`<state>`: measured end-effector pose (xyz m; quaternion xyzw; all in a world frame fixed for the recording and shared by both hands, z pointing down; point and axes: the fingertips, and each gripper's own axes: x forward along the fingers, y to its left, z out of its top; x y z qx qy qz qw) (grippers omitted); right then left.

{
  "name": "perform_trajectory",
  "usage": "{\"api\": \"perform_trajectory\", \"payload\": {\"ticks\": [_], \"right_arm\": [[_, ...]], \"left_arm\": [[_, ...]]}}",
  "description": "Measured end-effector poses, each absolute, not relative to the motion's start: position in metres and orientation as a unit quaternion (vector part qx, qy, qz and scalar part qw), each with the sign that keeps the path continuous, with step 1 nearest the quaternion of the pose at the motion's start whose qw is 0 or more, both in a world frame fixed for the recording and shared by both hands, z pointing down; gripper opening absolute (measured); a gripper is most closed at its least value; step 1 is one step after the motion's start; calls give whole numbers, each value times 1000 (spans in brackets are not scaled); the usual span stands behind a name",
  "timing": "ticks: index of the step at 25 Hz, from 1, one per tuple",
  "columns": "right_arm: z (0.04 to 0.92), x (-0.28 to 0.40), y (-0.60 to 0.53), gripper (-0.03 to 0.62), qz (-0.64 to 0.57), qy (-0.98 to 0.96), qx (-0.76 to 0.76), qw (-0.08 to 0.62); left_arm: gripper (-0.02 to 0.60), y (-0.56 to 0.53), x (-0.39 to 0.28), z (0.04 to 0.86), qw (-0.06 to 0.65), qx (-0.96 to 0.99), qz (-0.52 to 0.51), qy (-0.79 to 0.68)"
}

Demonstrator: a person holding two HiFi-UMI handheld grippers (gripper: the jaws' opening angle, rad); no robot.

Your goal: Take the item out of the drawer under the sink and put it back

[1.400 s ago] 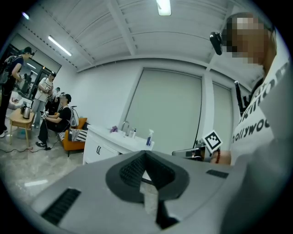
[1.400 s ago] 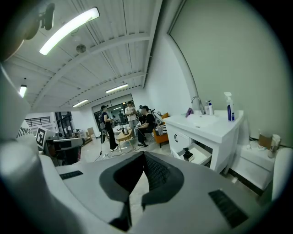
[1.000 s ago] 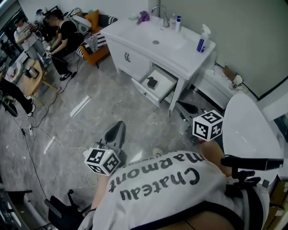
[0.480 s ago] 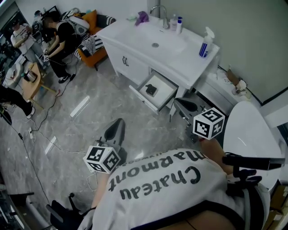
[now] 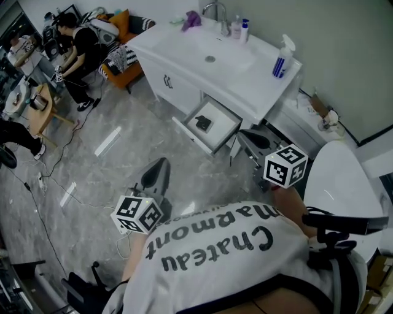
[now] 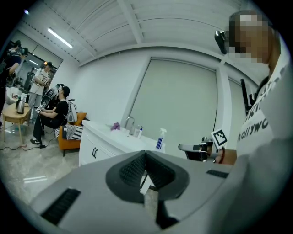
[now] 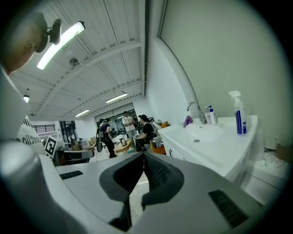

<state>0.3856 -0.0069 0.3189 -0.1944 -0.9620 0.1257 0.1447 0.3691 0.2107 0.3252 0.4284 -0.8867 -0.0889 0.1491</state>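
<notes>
The white vanity [image 5: 245, 73] has its lower drawer [image 5: 187, 130] pulled open, and a small dark item [image 5: 203, 123] lies inside it. My left gripper [image 5: 159, 167] hovers over the grey floor, well short of the drawer, its jaws shut with nothing between them. My right gripper [image 5: 253, 138] is near the vanity's right leg, to the right of the drawer, and also looks shut and empty. The left gripper view shows the shut left gripper [image 6: 145, 156] pointing at the vanity [image 6: 110, 141]. In the right gripper view the right gripper [image 7: 143, 154] points past the basin [image 7: 201, 135].
A blue spray bottle [image 5: 281, 58], a faucet [image 5: 215, 12], small bottles [image 5: 241, 27] and a purple cloth [image 5: 191, 20] stand on the vanity top. A white rounded fixture [image 5: 338, 178] is at my right. People [image 5: 80, 46] sit by an orange sofa [image 5: 120, 68] at back left. Cables [image 5: 55, 184] cross the floor.
Both grippers have moved forward towards the vanity, and the open drawer sits nearer in the head view. The jaws have stayed shut.
</notes>
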Motion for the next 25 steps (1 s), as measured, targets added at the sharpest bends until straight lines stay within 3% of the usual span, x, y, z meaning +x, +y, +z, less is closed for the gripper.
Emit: {"api": "perform_trajectory", "payload": {"ticks": [10,25], "right_arm": [[339,396,-9,12,171,-957,-187,140],[376,373,-44,12,196,-957,-125,172]], "left_arm": [[11,204,355,306,115,415,-133,-893],[11,140,305,359,141,488,-8,-861]]}}
